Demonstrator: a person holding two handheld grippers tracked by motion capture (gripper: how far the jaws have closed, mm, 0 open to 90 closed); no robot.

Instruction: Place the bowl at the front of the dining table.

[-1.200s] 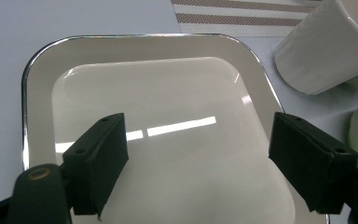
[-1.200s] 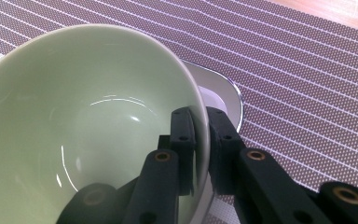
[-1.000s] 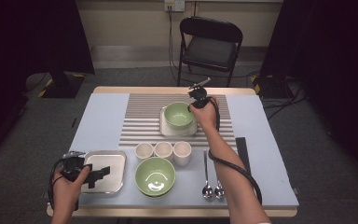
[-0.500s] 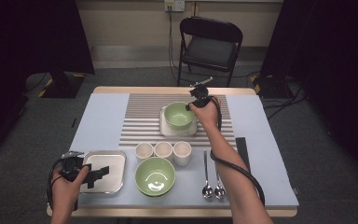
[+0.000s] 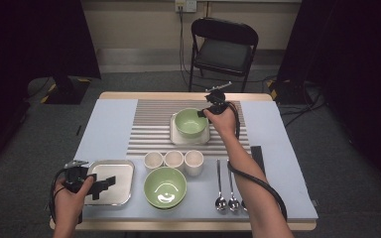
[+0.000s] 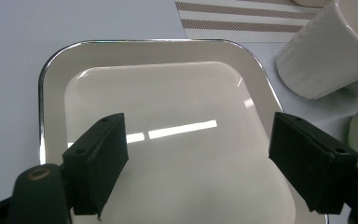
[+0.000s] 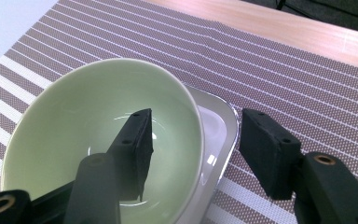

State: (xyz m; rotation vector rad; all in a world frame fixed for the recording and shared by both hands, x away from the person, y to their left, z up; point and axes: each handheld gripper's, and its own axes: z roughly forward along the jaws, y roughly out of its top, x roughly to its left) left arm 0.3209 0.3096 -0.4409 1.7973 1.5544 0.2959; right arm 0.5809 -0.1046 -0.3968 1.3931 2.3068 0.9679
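While its jaws have just been opening, right tool (image 7: pixel 193 154) straddles green bowl (image 7: pixel 74 135) rim.

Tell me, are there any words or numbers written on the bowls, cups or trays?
No readable text anywhere.
The pale green ceramic bowl at the right gripper, the square metal-rimmed cream tray and the white ceramic cup are plain, with no words, numbers or labels.

Your right forearm (image 5: pixel 238 153) hides part of the striped mat (image 5: pixel 151 126) beside the green bowl (image 5: pixel 190 121). In your left gripper view, the cup (image 6: pixel 328 49) beside the tray (image 6: pixel 168 51) is cut off by the edge.
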